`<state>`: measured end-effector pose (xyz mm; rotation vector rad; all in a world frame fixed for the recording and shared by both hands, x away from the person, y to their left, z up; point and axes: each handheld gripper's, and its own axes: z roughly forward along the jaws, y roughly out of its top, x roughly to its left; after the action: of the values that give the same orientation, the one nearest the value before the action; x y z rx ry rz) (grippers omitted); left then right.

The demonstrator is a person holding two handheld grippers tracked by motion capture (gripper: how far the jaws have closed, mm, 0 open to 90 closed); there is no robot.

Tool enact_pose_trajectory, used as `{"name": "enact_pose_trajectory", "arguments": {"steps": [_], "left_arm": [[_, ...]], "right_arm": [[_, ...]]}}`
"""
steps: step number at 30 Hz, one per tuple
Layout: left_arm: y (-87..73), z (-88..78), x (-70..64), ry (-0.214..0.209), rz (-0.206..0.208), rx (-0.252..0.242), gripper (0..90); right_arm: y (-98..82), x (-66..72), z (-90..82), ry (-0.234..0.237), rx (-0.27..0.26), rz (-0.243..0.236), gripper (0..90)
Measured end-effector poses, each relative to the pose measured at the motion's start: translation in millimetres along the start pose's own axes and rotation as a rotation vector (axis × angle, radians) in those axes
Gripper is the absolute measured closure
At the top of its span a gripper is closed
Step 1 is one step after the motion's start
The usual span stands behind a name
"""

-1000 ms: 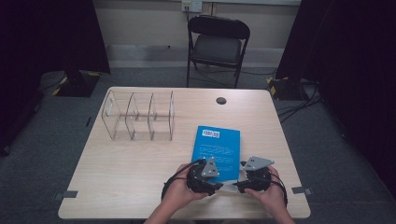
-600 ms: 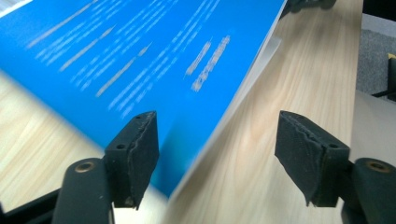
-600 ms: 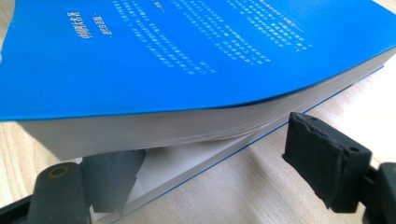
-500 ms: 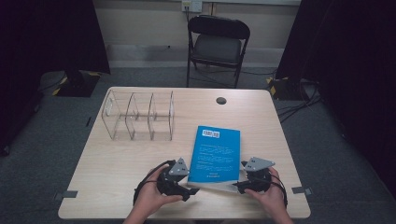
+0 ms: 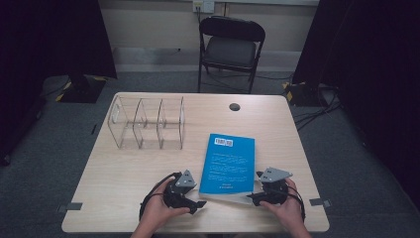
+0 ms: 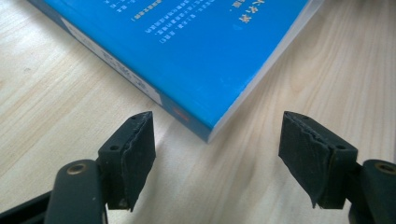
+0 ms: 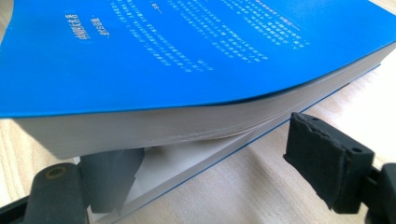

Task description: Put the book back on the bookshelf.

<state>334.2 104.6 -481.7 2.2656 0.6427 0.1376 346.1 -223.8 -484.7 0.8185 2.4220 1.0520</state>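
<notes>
High view: left gripper [image 5: 195,203], jaws just opened and empty, beside flat blue paperback book [image 5: 228,163]; right gripper [image 5: 253,198] parted, one jaw slipped under lifted pages.

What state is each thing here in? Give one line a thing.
Blue book: lying flat, back cover up, near right corner pried open.
Left gripper: open, empty, just short of the book's corner.
Right gripper: open, one jaw slid between the pages.
Clear organiser: upright, empty.
Folding chair: unfolded, vacant.

High view: overhead, facing forward across table [image 5: 124,188]. Both gripper views: low, close, looking along their jaws; all share the blue book [image 5: 228,163].
</notes>
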Motion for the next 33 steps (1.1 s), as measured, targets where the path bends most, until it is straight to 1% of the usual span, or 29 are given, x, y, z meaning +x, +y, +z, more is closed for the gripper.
{"name": "enact_pose_trajectory", "arguments": {"steps": [1,4,5,6,7,9,11,12,13,14,16,17,18,19,21,22,24,25,26,27,28,30,33], "left_arm": [[-0.2,0.6,-0.1,0.006,-0.007,-0.003,27.1],[-0.3,1.1,0.3,0.004,-0.007,-0.007,27.2],[-0.7,2.2,0.3,0.001,-0.012,-0.016,27.2],[-0.7,3.2,0.2,-0.009,-0.016,-0.015,27.3],[-0.7,3.2,0.2,-0.009,-0.016,-0.015,27.4],[-0.6,3.8,0.1,-0.006,-0.017,-0.010,27.5],[-1.2,4.8,0.2,-0.012,-0.015,-0.010,27.6],[-1.4,4.6,0.8,-0.009,-0.002,0.013,27.9],[-1.4,4.6,0.8,-0.009,-0.002,0.013,28.0],[-2.4,6.6,0.2,-0.002,-0.017,-0.004,28.0],[-2.6,7.3,0.4,-0.004,-0.017,-0.013,28.2],[-2.3,6.6,0.7,-0.006,-0.014,-0.005,28.2],[-1.7,5.7,1.0,-0.009,-0.011,0.008,28.2],[-1.7,5.5,0.7,-0.012,-0.014,0.007,28.3],[-1.4,5.0,1.2,-0.014,-0.007,0.012,28.3],[-1.5,5.3,0.6,-0.013,-0.016,0.003,28.3],[-1.3,4.9,0.5,-0.011,-0.017,0.007,28.3],[-1.4,5.6,0.3,-0.014,-0.018,-0.009,28.3],[-0.8,4.2,0.8,-0.014,-0.007,0.005,28.4],[-0.3,3.7,0.9,-0.014,0.000,0.009,28.4],[-0.1,3.1,0.3,-0.012,-0.003,0.009,28.4],[0.8,2.5,-0.1,-0.011,-0.004,0.007,28.5],[2.6,0.7,-0.3,-0.012,-0.017,-0.020,28.4]], "right_arm": [[0.0,-0.1,0.0,0.000,-0.001,-0.001,18.6],[-0.2,-0.3,0.1,0.003,-0.004,-0.003,18.6],[-0.1,-0.3,0.0,0.003,-0.003,-0.003,18.6],[0.1,-0.2,0.0,0.003,-0.003,-0.003,18.6],[0.1,-0.2,0.0,0.003,-0.003,-0.003,18.6],[0.2,-0.2,-0.1,0.000,-0.003,-0.005,18.6],[0.3,0.0,-0.3,0.005,-0.004,-0.010,19.7],[0.3,0.1,-0.4,0.003,-0.004,-0.013,20.2],[0.3,0.1,-0.4,0.003,-0.004,-0.013,20.2],[0.5,0.4,-0.7,0.004,-0.005,-0.017,20.7],[0.6,0.6,-0.9,0.006,-0.004,-0.020,20.8],[0.9,0.9,-1.3,0.000,-0.003,-0.027,21.2],[1.4,1.3,-2.3,0.001,-0.003,-0.052,22.3],[1.4,1.2,-2.8,0.004,-0.001,-0.060,22.3],[1.2,1.8,-4.0,0.005,0.005,-0.062,22.3],[0.8,1.4,-4.3,0.005,0.005,-0.061,22.3],[0.6,1.4,-4.7,0.006,0.005,-0.061,22.3],[0.6,1.6,-5.0,0.007,0.007,-0.065,22.8],[0.9,2.4,-6.2,0.008,0.010,-0.075,23.3],[0.9,2.4,-6.2,0.008,0.010,-0.075,23.3],[1.6,3.7,-7.8,0.007,0.014,-0.094,23.7],[2.6,4.2,-9.1,0.009,0.012,-0.103,23.7],[3.4,4.4,-10.1,0.011,0.014,-0.110,23.8]]}}
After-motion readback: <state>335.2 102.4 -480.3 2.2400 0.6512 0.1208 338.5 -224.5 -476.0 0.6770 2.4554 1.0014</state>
